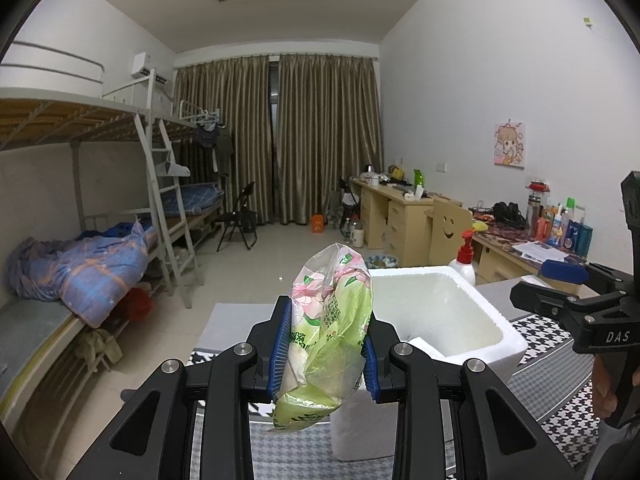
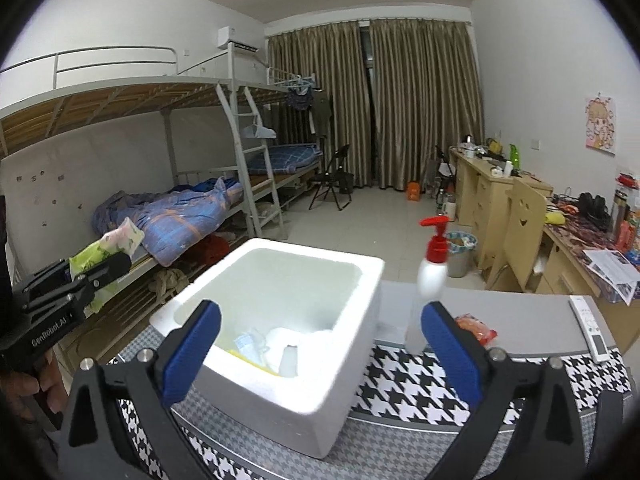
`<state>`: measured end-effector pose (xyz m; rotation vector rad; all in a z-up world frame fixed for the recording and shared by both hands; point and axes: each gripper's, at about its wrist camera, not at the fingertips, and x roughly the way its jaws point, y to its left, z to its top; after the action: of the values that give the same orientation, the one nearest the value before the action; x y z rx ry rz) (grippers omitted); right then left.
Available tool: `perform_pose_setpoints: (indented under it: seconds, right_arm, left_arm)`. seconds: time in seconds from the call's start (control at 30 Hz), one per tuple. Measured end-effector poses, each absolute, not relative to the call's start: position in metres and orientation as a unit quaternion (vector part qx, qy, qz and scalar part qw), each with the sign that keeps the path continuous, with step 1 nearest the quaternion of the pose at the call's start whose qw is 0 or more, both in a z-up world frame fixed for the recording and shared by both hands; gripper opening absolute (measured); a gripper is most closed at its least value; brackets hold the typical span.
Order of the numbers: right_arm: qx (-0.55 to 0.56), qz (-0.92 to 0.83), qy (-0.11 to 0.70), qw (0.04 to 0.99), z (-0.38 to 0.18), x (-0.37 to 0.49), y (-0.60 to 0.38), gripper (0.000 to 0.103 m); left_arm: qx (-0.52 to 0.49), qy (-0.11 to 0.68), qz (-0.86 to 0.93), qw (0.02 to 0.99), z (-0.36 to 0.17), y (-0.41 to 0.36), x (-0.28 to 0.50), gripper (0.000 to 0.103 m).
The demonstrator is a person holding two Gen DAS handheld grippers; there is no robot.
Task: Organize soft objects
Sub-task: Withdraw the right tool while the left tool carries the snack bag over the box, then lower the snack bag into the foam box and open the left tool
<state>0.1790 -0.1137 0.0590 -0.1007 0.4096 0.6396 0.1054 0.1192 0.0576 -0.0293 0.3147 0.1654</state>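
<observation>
1. Right wrist view: grey table [image 2: 520, 320] partly covered by a black-and-white houndstooth cloth [image 2: 420, 384].
2. White rectangular foam box [image 2: 340, 360] sits on the cloth, open-topped, with pale soft packets [image 2: 276, 344] lying inside.
3. Left gripper [image 1: 326, 350], black with blue pads, is clamped on a green-and-pink floral plastic bag [image 1: 328, 328], held raised just left of the box.
4. Right gripper [image 2: 320, 356] stands wide apart over the box's near rim, nothing between its pads.
5. Clear pump bottle with red top [image 2: 430, 276] stands upright just right of the box.
6. Orange packet [image 2: 478, 328] lies near the bottle.
</observation>
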Motion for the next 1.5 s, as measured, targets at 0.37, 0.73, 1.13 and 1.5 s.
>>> perform_pose_setpoints:
  seconds: [0.37, 0.73, 1.13, 1.5]
  right_arm:
    - [-0.042, 0.29, 0.197, 0.935, 0.058, 0.181, -0.137, 0.102]
    - [-0.043, 0.271, 0.192, 0.942, 0.054, 0.178, -0.164, 0.102]
    - [-0.029, 0.254, 0.194, 0.947, 0.049, 0.182, -0.188, 0.102]
    - [-0.02, 0.241, 0.193, 0.951, 0.048, 0.182, -0.204, 0.102]
  left_arm:
    - [-0.001, 0.16, 0.063, 0.985, 0.062, 0.107, 0.12, 0.033]
    - [0.011, 0.169, 0.05, 0.984, 0.066, 0.095, 0.137, 0.033]
    - [0.016, 0.186, 0.034, 0.982, 0.066, 0.089, 0.16, 0.033]
    - [0.016, 0.209, 0.025, 0.977, 0.063, 0.082, 0.18, 0.033]
